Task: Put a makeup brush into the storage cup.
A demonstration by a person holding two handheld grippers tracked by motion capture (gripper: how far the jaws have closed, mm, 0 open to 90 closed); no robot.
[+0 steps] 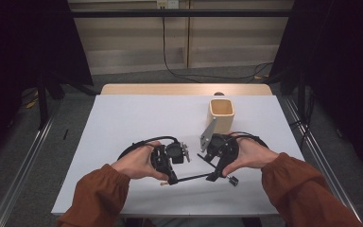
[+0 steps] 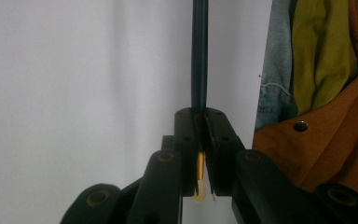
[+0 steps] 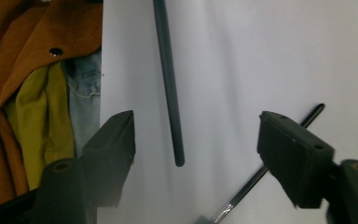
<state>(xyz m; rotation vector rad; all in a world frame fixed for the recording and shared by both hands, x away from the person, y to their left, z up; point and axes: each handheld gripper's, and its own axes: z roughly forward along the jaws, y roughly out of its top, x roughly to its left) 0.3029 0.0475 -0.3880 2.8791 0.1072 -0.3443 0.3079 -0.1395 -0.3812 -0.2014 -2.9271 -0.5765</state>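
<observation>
The left gripper (image 1: 172, 179) had its jaws clamped tight on one thin dark rod (image 2: 199, 56), a pen-like stick with a gold-coloured end (image 2: 199, 179) lodged low between the pads. In the left gripper view the rod ran straight out ahead of the jaws, over bare white table (image 2: 74, 93).

The right gripper (image 3: 196, 140) had its jaws standing well apart, gripping nothing. In its own view the free tip of the rod (image 3: 179, 161) hung between the two jaws, nearer the left one and touching neither pad. A second thin dark stick (image 3: 261, 172) lay on the table beyond, slanting under the right jaw.

From the high view, both grippers faced each other near the table's near edge, the rod (image 1: 191, 178) bridging the gap between them. One beige cup (image 1: 221, 115) stood just behind the right gripper, close to its grey plate (image 1: 208, 134); to either side and toward the far edge the tabletop (image 1: 137, 113) lay open. The person's rust-coloured sleeves (image 1: 99, 189) came in from below, and their clothing (image 2: 321, 70) bordered the table edge beside the jaws in both gripper views.

Counted: two grippers, two thin sticks, one cup.
</observation>
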